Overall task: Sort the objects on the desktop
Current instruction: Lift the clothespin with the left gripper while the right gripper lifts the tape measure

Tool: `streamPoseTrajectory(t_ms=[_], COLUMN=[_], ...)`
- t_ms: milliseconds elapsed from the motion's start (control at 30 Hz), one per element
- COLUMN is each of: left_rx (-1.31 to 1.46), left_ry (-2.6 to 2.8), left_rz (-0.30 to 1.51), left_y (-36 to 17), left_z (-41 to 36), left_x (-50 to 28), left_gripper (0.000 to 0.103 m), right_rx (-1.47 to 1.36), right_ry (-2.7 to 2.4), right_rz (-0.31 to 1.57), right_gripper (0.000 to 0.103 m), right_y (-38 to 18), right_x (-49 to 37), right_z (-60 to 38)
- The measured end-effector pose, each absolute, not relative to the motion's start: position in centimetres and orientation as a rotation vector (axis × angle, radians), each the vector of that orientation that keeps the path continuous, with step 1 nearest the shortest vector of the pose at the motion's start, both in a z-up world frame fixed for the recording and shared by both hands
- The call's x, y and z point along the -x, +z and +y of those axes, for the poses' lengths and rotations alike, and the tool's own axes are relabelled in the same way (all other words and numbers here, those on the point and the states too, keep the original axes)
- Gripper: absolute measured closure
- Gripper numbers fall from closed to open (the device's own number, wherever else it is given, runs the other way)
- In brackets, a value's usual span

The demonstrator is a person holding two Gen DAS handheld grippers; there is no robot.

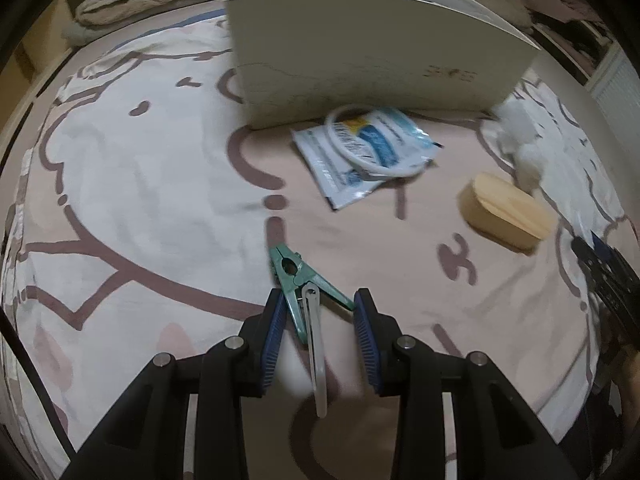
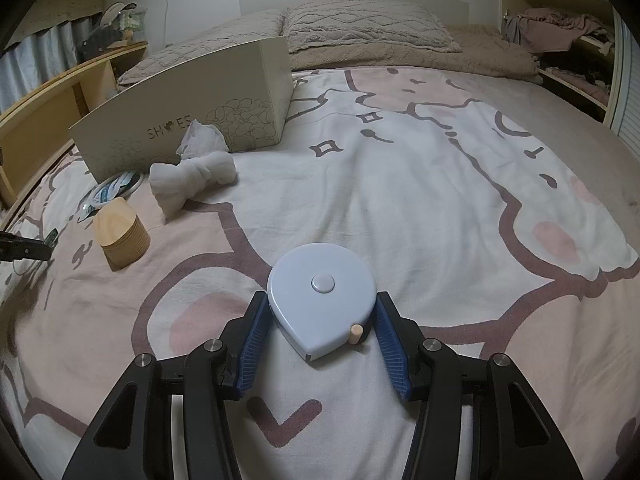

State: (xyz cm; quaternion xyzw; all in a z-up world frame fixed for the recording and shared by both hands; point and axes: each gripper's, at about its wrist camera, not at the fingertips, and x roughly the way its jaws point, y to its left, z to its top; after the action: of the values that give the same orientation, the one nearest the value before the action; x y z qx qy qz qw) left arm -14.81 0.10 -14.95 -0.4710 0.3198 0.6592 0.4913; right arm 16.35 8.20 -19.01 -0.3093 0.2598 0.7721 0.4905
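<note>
My left gripper (image 1: 319,294) points steeply down at the bed and is shut on a green clothes peg (image 1: 296,280); the peg's two handles press against the blue pads. A slim silver-white hair clip (image 1: 316,360) lies between the fingers, and I cannot tell whether it is held. My right gripper (image 2: 321,298) is shut on a pale blue teardrop-shaped tape measure (image 2: 320,308) with a round button and a small tan pull tab, just above the bedspread. The cream shoe box (image 1: 380,60) (image 2: 192,120) stands open-topped behind.
In front of the box lie a blue-and-white packet (image 1: 360,160) with a white ring (image 1: 376,148) on it, a wooden block (image 1: 504,212) (image 2: 122,232) and a knotted white cloth (image 2: 192,176). Pillows (image 2: 360,28) lie at the head of the bed and a wooden shelf (image 2: 60,92) runs along the left.
</note>
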Motion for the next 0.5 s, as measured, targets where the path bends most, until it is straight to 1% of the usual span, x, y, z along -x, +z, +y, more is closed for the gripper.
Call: streamPoseTrajectory(t_ms=[267,500], left_rx=[1.125,1.106], left_ry=[1.566,1.565], left_rz=[0.746,0.721], left_y=[-14.0,-12.6], left_z=[0.5,0.8], left_x=[13.6,13.1], left_gripper=[0.068,0.068], right_rx=[0.766,0.786], right_ry=[1.875,1.893], right_rz=[0.629,0.630], right_gripper=[0.050,0.050], right_y=[-18.9,-17.6], right_x=[-16.3,-16.0], right_z=[8.1,7.8])
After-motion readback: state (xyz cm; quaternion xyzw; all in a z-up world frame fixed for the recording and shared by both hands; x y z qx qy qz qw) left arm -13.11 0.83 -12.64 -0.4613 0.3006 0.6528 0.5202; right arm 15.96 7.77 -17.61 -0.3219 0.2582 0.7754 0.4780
